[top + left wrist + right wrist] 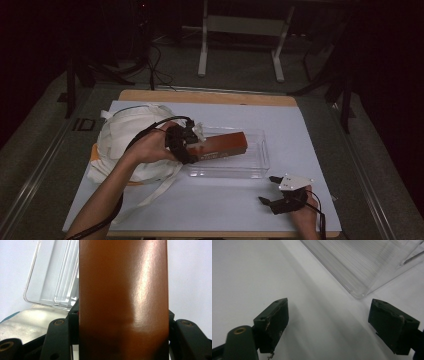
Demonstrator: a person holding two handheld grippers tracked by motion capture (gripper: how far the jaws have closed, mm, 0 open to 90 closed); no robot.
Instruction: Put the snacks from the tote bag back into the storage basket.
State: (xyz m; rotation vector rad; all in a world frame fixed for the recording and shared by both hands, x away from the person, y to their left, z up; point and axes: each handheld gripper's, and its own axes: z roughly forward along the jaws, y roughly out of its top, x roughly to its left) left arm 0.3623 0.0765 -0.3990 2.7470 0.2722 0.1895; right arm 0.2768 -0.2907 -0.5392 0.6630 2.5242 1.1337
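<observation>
At centre frame the left gripper [187, 145] clenches the brown box's [220, 145] left end, its long axis running rightward over the clear tray [260, 162], while the right gripper [274, 192] waits released at lower right.

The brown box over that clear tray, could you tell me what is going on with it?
A person's left gripper is shut on one end of the brown box, holding it over the clear plastic tray on the white table cover. A white cloth bag lies at the left. The right gripper rests near the table's front edge, its jaws open and holding nothing.
</observation>
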